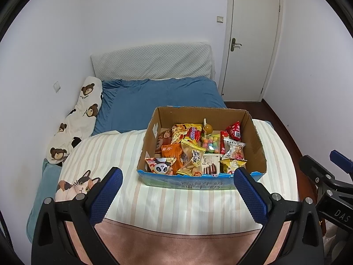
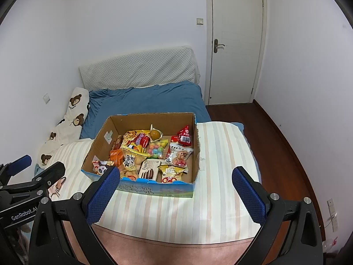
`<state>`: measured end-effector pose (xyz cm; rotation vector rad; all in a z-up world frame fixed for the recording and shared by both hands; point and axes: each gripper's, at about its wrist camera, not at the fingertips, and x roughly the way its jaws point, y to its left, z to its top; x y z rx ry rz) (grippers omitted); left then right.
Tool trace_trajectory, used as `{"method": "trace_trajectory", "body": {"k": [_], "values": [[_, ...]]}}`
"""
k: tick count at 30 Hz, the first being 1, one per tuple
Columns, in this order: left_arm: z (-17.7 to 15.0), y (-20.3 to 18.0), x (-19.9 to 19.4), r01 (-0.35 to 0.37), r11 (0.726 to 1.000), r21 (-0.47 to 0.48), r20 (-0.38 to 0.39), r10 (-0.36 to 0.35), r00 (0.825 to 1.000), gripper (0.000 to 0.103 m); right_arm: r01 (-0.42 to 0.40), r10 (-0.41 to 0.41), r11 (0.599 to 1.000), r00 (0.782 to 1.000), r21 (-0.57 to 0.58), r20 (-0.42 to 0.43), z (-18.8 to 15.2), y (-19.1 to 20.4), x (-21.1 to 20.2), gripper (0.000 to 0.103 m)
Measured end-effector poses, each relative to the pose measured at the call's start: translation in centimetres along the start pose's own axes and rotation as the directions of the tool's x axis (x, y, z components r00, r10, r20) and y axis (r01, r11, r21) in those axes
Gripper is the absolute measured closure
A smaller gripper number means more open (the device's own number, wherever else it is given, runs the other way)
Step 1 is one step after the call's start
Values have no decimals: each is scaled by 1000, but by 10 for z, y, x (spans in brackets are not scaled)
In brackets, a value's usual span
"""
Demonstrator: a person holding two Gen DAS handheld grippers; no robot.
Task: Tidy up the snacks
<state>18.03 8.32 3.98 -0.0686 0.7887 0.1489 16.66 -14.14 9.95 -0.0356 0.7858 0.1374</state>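
Snack box on the bed, both grippers wide open.
Left gripper (image 1: pixel 177 177) and right gripper (image 2: pixel 176 176) hover empty before the cardboard box (image 1: pixel 257 132); Franzzi biscuit pack (image 1: pixel 209 164) lies near its front wall, possibly on top.

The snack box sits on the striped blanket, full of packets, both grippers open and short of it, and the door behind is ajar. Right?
Not quite: the door is shut, flush in its frame in the right wrist view. The rest holds: the box sits on the striped blanket, full of packets, with the left gripper and right gripper open and short of it.
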Motion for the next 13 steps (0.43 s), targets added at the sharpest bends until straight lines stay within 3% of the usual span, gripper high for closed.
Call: {"method": "trace_trajectory", "body": {"k": [13], "values": [[-1, 0, -2, -4, 1000, 1, 7, 4, 1000, 0, 3, -3, 1000, 1000, 4, -2, -1, 0, -2, 0]]}}
